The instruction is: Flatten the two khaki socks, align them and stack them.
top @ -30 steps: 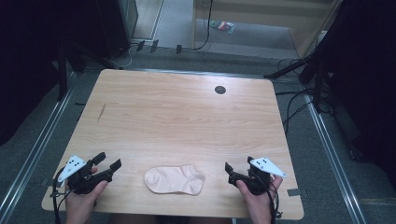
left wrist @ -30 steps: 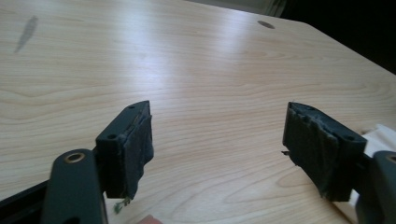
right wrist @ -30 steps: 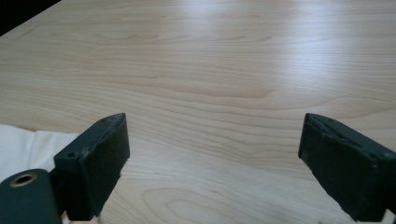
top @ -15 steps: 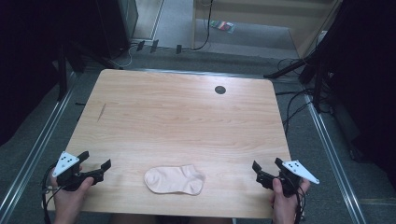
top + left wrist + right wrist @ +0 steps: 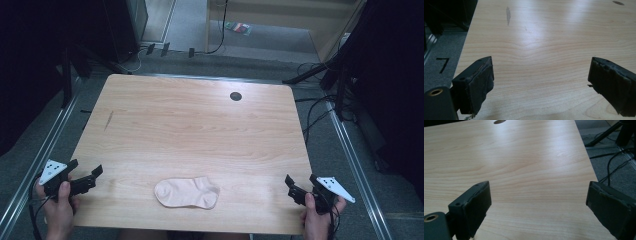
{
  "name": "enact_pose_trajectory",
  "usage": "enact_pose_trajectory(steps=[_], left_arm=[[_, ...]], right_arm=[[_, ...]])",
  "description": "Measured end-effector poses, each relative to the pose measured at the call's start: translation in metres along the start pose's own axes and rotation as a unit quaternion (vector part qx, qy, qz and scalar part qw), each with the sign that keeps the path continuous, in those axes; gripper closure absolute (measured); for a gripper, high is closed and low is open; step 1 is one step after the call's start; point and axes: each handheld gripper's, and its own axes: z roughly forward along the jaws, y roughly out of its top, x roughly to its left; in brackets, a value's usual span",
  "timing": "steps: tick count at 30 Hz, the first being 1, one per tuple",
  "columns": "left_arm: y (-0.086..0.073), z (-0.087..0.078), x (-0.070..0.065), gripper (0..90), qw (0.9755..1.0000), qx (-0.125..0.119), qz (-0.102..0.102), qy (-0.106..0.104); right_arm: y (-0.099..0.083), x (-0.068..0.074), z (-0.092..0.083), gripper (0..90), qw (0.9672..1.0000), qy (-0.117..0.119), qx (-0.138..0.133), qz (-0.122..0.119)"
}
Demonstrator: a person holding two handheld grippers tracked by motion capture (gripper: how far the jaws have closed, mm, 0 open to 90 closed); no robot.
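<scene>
A pale pink sock [image 5: 187, 193] lies flat near the front edge of the wooden table [image 5: 200, 130], midway between my two hands. My left gripper [image 5: 92, 178] sits at the front left corner, well left of the sock. Its jaws have just been opening and stand open over bare wood [image 5: 541, 80], with nothing between them. My right gripper [image 5: 291, 186] is at the front right corner, apart from the sock. It is open too, and I see wood grain between its pads [image 5: 537, 202].
A round dark cable hole [image 5: 235, 96] sits in the far right part of the tabletop, and a dark streak [image 5: 109, 120] marks the left side. Cables [image 5: 320, 110] and stand legs lie on the floor to the right. Metal rails run along both sides.
Both hands have drawn outward from the sock to the table's front corners, the left going left and the right going right. The sock has stayed where it was.
</scene>
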Motion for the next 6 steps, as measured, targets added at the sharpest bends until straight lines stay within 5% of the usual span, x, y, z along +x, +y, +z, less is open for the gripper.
enact_pose_trajectory(steps=[6], left_arm=[[-0.0004, 0.0025, -0.0023, 6.9, 0.9999, 0.006, 0.01, -0.003]], right_arm=[[-0.0014, -0.0021, 0.0008, 6.3, 0.9999, -0.008, 0.001, 0.007]])
